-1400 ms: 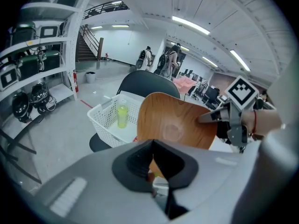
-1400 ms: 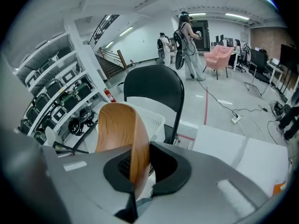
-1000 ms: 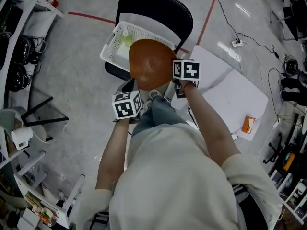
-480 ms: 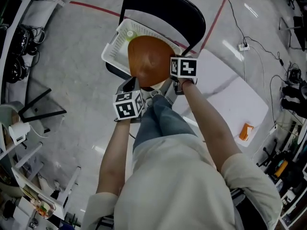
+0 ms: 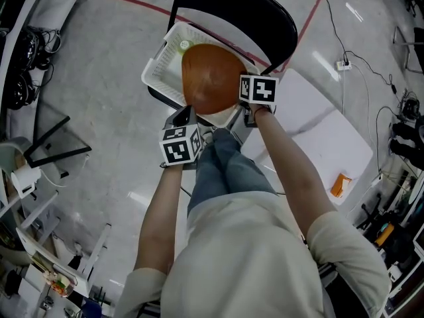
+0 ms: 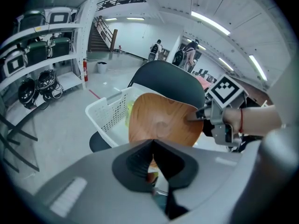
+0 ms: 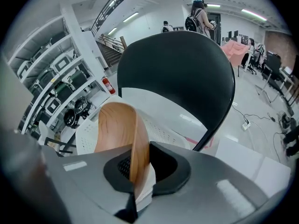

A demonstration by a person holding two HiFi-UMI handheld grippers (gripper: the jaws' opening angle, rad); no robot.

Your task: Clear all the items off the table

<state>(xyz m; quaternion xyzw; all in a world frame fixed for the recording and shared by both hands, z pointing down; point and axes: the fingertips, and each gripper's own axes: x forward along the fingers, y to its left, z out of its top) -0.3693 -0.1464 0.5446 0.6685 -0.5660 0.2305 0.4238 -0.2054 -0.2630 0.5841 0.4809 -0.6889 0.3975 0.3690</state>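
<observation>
Both grippers are bringing the wooden plate [image 5: 211, 78] lower over the white basket [image 5: 161, 68] than a second ago. Seen from the head, both forearms are reaching forward and down, with the left gripper [image 5: 188, 116] at the plate's near rim and the right gripper [image 5: 241, 103] at its right rim, above the black chair [image 5: 245, 12]. Left gripper view: its jaws are closing together on the near rim, and the plate is tilting up and away toward the chair back. Right gripper view: its jaws are clamping the rim, and the plate is standing edge-on
</observation>
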